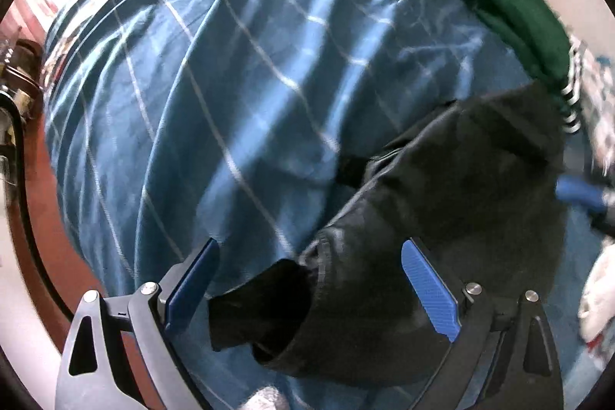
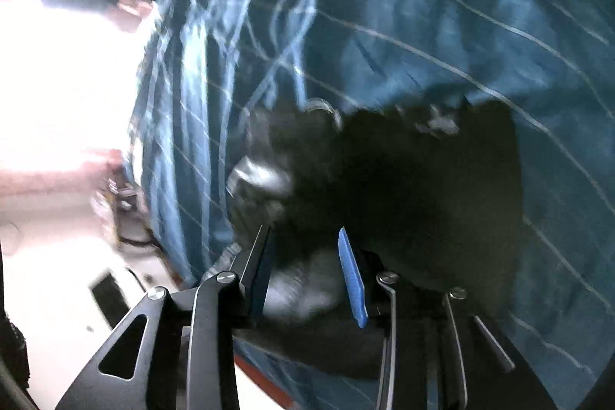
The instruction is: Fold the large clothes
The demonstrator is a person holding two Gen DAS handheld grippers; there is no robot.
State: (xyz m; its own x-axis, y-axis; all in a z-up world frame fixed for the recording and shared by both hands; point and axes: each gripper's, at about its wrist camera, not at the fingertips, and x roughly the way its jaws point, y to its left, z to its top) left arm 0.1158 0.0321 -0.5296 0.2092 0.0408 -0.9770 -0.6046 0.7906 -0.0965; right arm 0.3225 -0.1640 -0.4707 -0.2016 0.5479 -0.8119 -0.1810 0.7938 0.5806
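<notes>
On the blue bedspread (image 1: 230, 72), the left gripper (image 1: 307, 275) gapes wide over a black garment (image 1: 442, 187), while the right gripper (image 2: 305, 268), narrowed, holds its blurred fabric.

a bed with a blue checked cover (image 1: 230, 83) carries a black garment (image 1: 442, 179) spread on it, and a folded green garment (image 1: 515, 22) near its edge.

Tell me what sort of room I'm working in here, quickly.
Most likely a bedroom. The work surface is a bed with a blue checked bedspread, a black garment spread on it, and a folded green garment set aside near the bed's edge.
</notes>
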